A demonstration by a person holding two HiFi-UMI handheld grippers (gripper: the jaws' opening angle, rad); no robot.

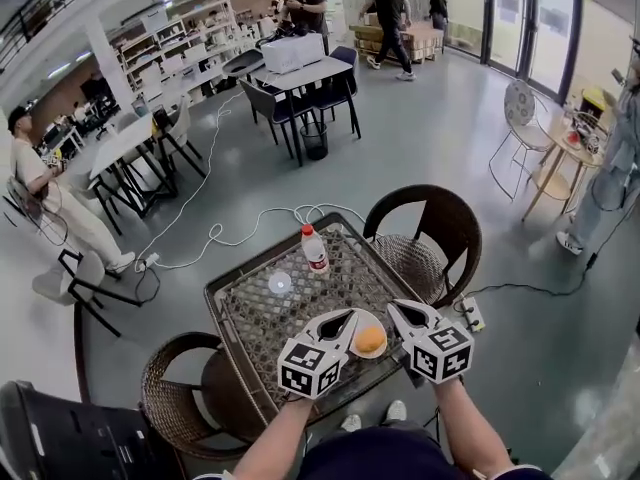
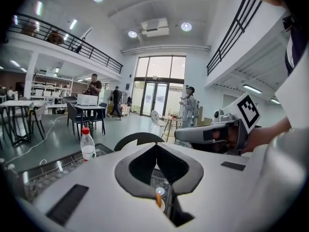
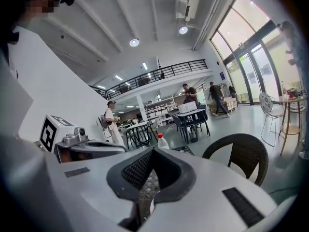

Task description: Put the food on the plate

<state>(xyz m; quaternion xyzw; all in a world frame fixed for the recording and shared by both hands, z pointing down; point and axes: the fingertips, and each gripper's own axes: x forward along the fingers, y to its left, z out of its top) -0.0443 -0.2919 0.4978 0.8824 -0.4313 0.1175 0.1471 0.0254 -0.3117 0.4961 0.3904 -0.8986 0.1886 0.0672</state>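
I see the food (image 1: 371, 341), a round orange-brown piece, lying on the white plate (image 1: 377, 321). The plate stands on the tabletop (image 1: 262, 320), at the edge closest to me. My left gripper (image 1: 351, 316) is closed, jaw tips together and nothing between them; its tip is just left of the plate, by the rim. My right gripper (image 1: 393, 307) is closed and empty too, its tip just right of the plate. Whether either one touches the plate I cannot tell. A bottle (image 1: 314, 249) with a red cap stands upright beyond the plate, apart from it.
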